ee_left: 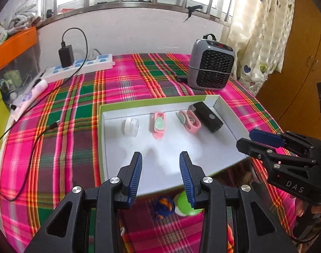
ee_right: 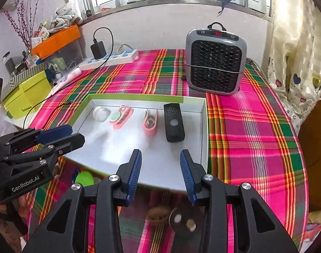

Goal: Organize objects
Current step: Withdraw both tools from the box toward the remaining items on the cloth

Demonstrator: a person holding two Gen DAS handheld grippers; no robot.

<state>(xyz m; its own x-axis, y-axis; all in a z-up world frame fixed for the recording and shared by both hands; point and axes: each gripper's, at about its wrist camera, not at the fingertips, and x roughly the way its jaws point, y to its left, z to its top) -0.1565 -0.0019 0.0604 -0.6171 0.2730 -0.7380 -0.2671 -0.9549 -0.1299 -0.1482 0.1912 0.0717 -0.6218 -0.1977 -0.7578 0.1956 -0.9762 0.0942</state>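
At centre frame we find the green-rimmed tray (ee_left: 101, 139) on the plaid desk (ee_left: 65, 105), holding a clear jar (ee_left: 131, 127), two pink cases (ee_left: 158, 124) and a black device (ee_left: 209, 117). Left tool (ee_left: 160, 177) and right tool (ee_right: 160, 175) both stand released, empty, above the tray's near edge.

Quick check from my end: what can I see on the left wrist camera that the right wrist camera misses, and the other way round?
Only the left wrist view shows a blue-and-orange toy on the cloth in front of the tray, and the right claw from the side.

Only the right wrist view shows a brown piece and a dark round piece on the cloth near the camera, a yellow-green box, and the left claw from the side.

Both show the tray holding four items, including the black box, plus the heater, power strip and green ball.
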